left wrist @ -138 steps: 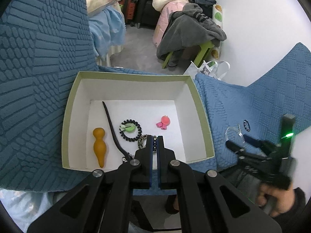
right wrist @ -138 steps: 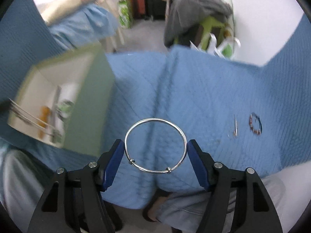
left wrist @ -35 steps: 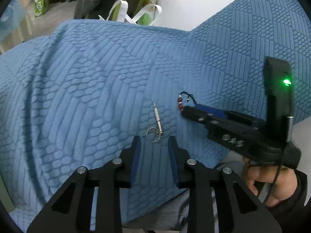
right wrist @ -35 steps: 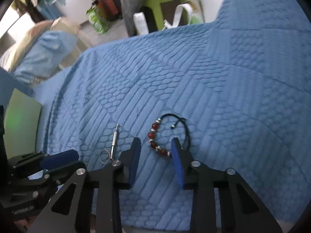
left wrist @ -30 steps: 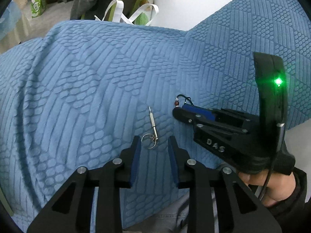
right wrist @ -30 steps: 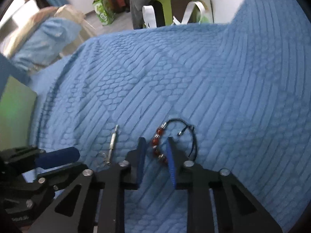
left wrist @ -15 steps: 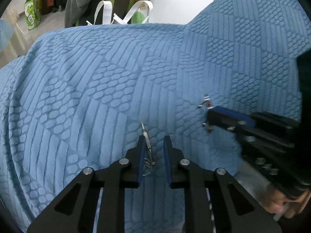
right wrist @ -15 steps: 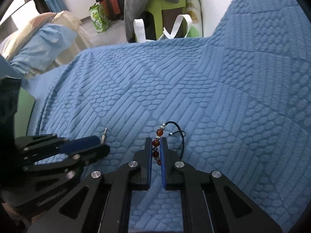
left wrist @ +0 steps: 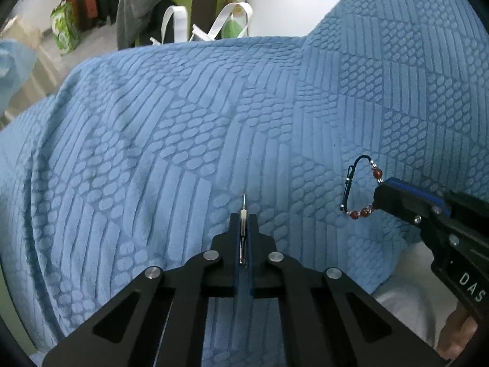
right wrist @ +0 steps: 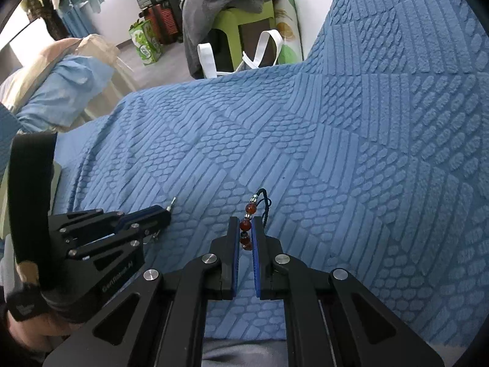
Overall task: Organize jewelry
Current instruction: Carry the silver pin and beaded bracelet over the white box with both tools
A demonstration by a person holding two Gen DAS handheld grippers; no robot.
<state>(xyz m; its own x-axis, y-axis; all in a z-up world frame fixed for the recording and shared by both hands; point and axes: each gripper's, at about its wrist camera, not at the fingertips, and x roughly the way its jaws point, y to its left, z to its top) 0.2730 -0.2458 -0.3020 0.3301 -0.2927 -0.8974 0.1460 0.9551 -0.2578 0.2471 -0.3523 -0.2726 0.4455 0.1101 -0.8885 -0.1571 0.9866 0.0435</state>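
- Beaded bracelet, red beads on black cord, now sits clamped in the right gripper, off the blue blanket; 1.2 s ago it lay flat.
- Left gripper has closed on the one small silver pin.
- One bracelet, one pin, two grippers.
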